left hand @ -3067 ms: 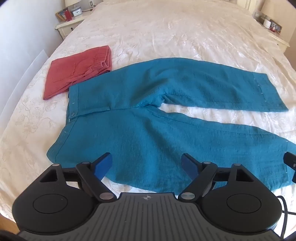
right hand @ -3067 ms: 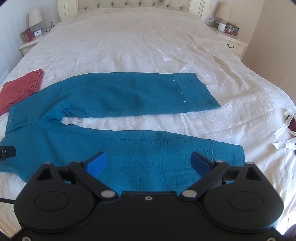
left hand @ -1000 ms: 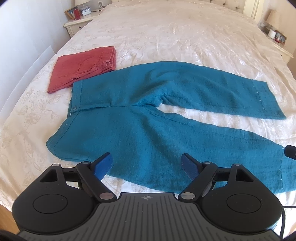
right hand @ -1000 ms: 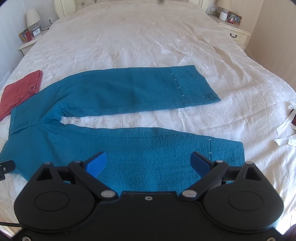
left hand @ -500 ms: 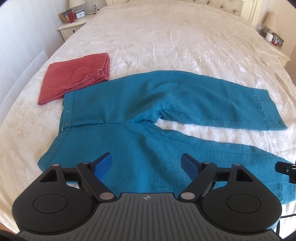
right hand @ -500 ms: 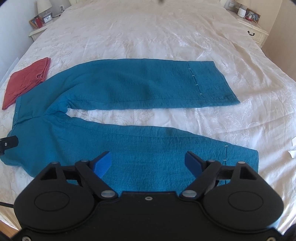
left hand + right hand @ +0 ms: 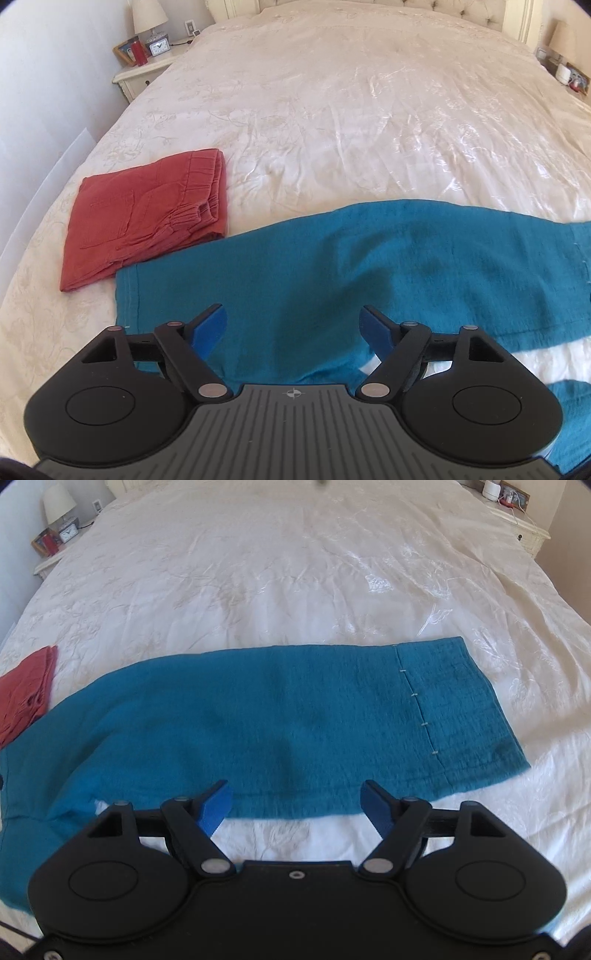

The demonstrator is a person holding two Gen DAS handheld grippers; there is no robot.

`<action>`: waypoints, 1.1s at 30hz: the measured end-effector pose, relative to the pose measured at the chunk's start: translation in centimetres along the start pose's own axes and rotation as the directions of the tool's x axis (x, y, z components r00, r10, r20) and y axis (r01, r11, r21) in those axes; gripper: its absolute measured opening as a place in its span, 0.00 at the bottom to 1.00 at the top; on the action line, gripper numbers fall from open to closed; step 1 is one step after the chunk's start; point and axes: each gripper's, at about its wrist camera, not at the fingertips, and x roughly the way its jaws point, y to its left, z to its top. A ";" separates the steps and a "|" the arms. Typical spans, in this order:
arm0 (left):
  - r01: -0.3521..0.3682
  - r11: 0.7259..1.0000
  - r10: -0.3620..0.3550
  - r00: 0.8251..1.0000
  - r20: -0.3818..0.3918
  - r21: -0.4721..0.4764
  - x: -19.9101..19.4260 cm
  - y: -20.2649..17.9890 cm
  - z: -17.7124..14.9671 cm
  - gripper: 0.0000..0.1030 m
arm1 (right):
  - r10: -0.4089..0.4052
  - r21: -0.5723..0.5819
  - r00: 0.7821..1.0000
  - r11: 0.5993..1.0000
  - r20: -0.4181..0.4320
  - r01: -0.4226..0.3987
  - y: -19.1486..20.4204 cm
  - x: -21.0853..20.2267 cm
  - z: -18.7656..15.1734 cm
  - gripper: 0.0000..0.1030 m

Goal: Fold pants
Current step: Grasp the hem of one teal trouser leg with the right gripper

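Note:
Teal pants point(image 7: 369, 266) lie spread flat on the cream bedspread point(image 7: 332, 110), waist to the left and legs running right. My left gripper point(image 7: 291, 326) hovers over the waist and crotch area. Its blue pads are wide apart and closing slightly, with nothing gripped and only cloth below. In the right wrist view the far leg point(image 7: 277, 720) crosses the frame, its stitched hem point(image 7: 461, 709) at the right. My right gripper point(image 7: 297, 805) hangs over that leg's near edge, its jaws closing but far apart, nothing pinched. The near leg is hidden under the gripper bodies.
Folded red pants point(image 7: 144, 214) lie just left of the teal waistband, also seen at the left edge point(image 7: 26, 694). A nightstand point(image 7: 147, 70) with lamp and clock stands at the far left, another nightstand point(image 7: 524, 528) at the far right. A white wall runs along the bed's left side.
Both grippers moved forward and lower over the pants, from above the near leg to the far leg. The right jaws narrowed a little. The pants have not moved.

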 end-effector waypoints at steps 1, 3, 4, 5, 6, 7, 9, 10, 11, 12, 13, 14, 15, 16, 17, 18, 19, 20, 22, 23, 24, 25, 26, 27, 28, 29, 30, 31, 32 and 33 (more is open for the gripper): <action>0.005 1.000 -0.005 1.000 0.001 -0.003 0.8 0.0 0.4 0.75 | -0.010 0.012 1.000 1.000 0.002 0.010 -0.2 1.2 1.0 0.75; 0.007 1.000 -0.007 1.000 -0.001 0.004 2.3 -0.2 1.0 0.75 | -0.031 0.027 0.999 0.999 0.013 0.031 -0.6 3.1 2.8 0.75; 0.000 1.000 0.000 1.000 -0.005 0.007 3.1 -0.2 1.3 0.75 | -0.042 0.034 0.999 0.999 0.017 0.042 -0.8 4.3 3.8 0.75; -0.001 1.000 0.001 1.000 -0.006 0.008 3.7 -0.3 1.6 0.75 | -0.054 0.042 0.998 0.998 0.022 0.053 -1.0 5.2 4.7 0.75; 0.000 1.000 0.000 1.000 -0.009 0.008 4.3 -0.3 1.8 0.75 | -0.064 0.052 0.998 0.997 0.028 0.062 -1.1 6.2 5.6 0.75; 0.001 1.000 -0.001 1.000 -0.013 0.006 4.9 -0.3 2.1 0.75 | -0.066 0.064 0.997 0.996 0.032 0.063 -1.3 7.1 6.4 0.76; 0.004 1.000 -0.004 1.000 -0.015 -0.002 5.9 -0.2 2.5 0.75 | -0.064 0.101 0.998 0.993 0.028 0.061 -1.7 8.7 7.9 0.77; 0.003 1.000 -0.003 1.000 -0.014 -0.008 6.4 -0.2 2.7 0.75 | -0.062 0.129 0.998 0.990 0.027 0.058 -2.0 9.5 8.6 0.78; 0.002 1.000 -0.002 1.000 -0.017 -0.014 6.8 -0.2 3.0 0.75 | -0.061 0.158 0.998 0.986 0.029 0.056 -2.2 10.3 9.3 0.78; 0.001 1.000 -0.002 1.000 -0.021 -0.020 7.2 -0.1 3.1 0.75 | -0.065 0.188 0.997 0.981 0.036 0.057 -2.4 11.2 10.2 0.79; 0.002 1.000 -0.003 1.000 -0.025 -0.026 7.7 -0.1 3.4 0.75 | -0.070 0.209 0.997 0.976 0.043 0.059 -2.5 11.9 10.8 0.80; 0.003 0.999 -0.004 1.000 -0.025 -0.032 8.0 0.0 3.6 0.75 | -0.077 0.225 0.996 0.972 0.045 0.065 -2.6 12.6 11.3 0.81; 0.003 0.999 -0.004 1.000 -0.024 -0.037 8.2 0.0 3.7 0.75 | -0.083 0.240 0.996 0.968 0.045 0.070 -2.6 13.3 11.8 0.81; -0.001 0.999 0.000 1.000 -0.025 -0.041 8.6 0.0 3.9 0.75 | -0.088 0.260 0.995 0.963 0.044 0.074 -2.8 14.2 12.5 0.81; -0.004 0.999 0.002 1.000 -0.026 -0.042 9.0 0.0 4.0 0.75 | -0.093 0.274 0.995 0.958 0.039 0.078 -2.9 14.8 12.8 0.81; -0.004 0.999 0.003 1.000 -0.027 -0.041 9.2 0.0 4.1 0.75 | -0.100 0.291 0.995 0.953 0.022 0.089 -3.1 15.7 13.3 0.81; -0.005 0.999 0.004 1.000 -0.030 -0.042 9.5 0.0 4.3 0.75 | -0.110 0.303 0.994 0.947 0.002 0.104 -3.3 16.4 13.5 0.80; -0.007 0.999 0.005 1.000 -0.031 -0.044 9.8 0.0 4.4 0.75 | -0.121 0.318 0.992 0.940 -0.029 0.124 -3.5 17.2 13.7 0.80; 0.000 0.999 -0.002 1.000 -0.031 -0.051 10.1 0.1 4.6 0.75 | -0.124 0.348 0.986 0.925 -0.110 0.155 -3.9 18.5 13.4 0.73; 0.005 0.998 -0.007 0.999 -0.031 -0.056 10.3 0.2 4.8 0.75 | -0.122 0.360 0.983 0.918 -0.137 0.164 -4.1 18.8 13.0 0.70; 0.010 0.998 -0.012 0.999 -0.031 -0.062 10.4 0.3 4.9 0.75 | -0.111 0.368 0.983 0.916 -0.147 0.158 -4.3 18.8 12.7 0.67; 0.016 0.998 -0.018 0.999 -0.030 -0.068 10.5 0.4 5.1 0.75 | -0.097 0.375 0.985 0.916 -0.140 0.143 -4.5 18.5 12.4 0.61; 0.023 0.997 -0.025 0.999 -0.030 -0.075 10.6 0.4 5.4 0.75 | -0.079 0.375 0.988 0.919 -0.130 0.123 -4.6 18.0 12.0 0.58; 0.030 0.996 -0.032 0.999 -0.030 -0.084 10.7 0.5 5.7 0.75 | -0.055 0.370 0.990 0.924 -0.133 0.101 -4.7 17.7 11.7 0.50; 0.039 0.995 -0.042 0.999 -0.030 -0.096 10.9 0.6 6.0 0.75 | -0.031 0.368 0.989 0.926 -0.143 0.082 -4.8 17.5 11.4 0.38; 0.050 0.993 -0.053 0.998 -0.030 -0.110 11.0 0.7 6.3 0.75 | 0.010 0.374 0.989 0.926 -0.145 0.045 -5.0 17.2 11.0 0.33; 0.060 0.991 -0.065 0.997 -0.034 -0.122 11.2 0.8 6.7 0.75 | 0.033 0.379 0.990 0.925 -0.140 0.023 -5.2 16.8 10.6 0.26; 0.069 0.989 -0.075 0.996 -0.038 -0.134 11.3 0.9 7.1 0.75 | 0.042 0.382 0.990 0.924 -0.137 0.014 -5.3 16.6 10.3 0.25; 0.077 0.987 -0.083 0.996 -0.040 -0.142 11.5 1.0 7.5 0.75 | 0.050 0.386 0.990 0.923 -0.133 0.005 -5.6 16.2 10.0 0.24; 0.085 0.985 -0.092 0.995 -0.039 -0.150 11.7 1.1 7.8 0.75 | 0.063 0.393 0.990 0.919 -0.125 -0.009 -5.9 15.8 9.6 0.22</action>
